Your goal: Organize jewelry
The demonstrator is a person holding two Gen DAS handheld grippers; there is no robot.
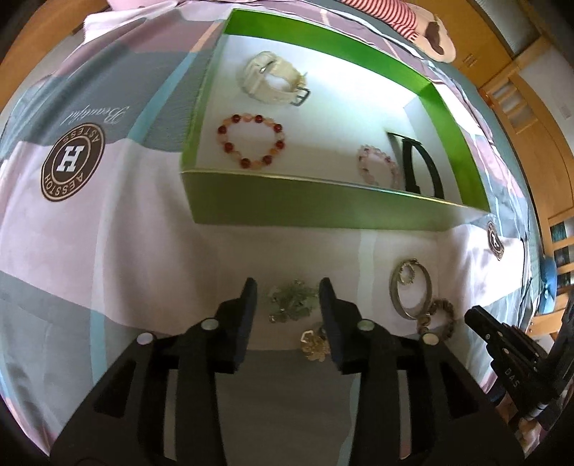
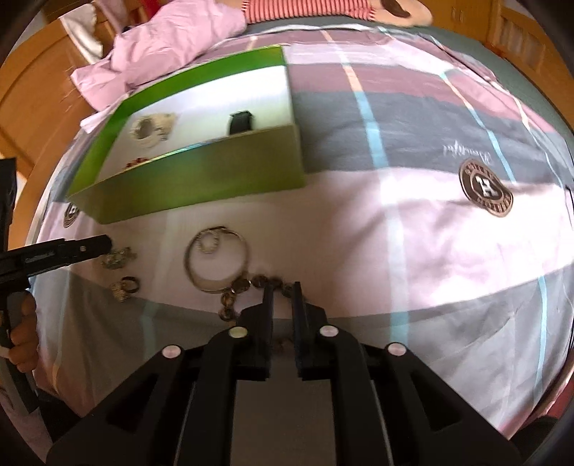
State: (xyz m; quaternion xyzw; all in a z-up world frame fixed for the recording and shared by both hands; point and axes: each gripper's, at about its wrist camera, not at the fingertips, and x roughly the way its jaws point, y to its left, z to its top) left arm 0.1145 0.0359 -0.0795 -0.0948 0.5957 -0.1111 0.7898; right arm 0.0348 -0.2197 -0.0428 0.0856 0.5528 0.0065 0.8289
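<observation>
A green box on the bedspread holds a white watch, a red-and-orange bead bracelet, a pink bead bracelet and a black band. My left gripper is open, its fingers either side of a green bead piece on the cloth. A gold piece lies beside the right finger. My right gripper has its jaws narrowly apart around a brown bead bracelet, next to a silver bangle with a small ring inside. The box also shows in the right wrist view.
The patterned bedspread carries round brown logos. A pink pillow and a striped cloth lie behind the box. Wooden furniture stands along the right. The right gripper's body shows at the left wrist view's right edge.
</observation>
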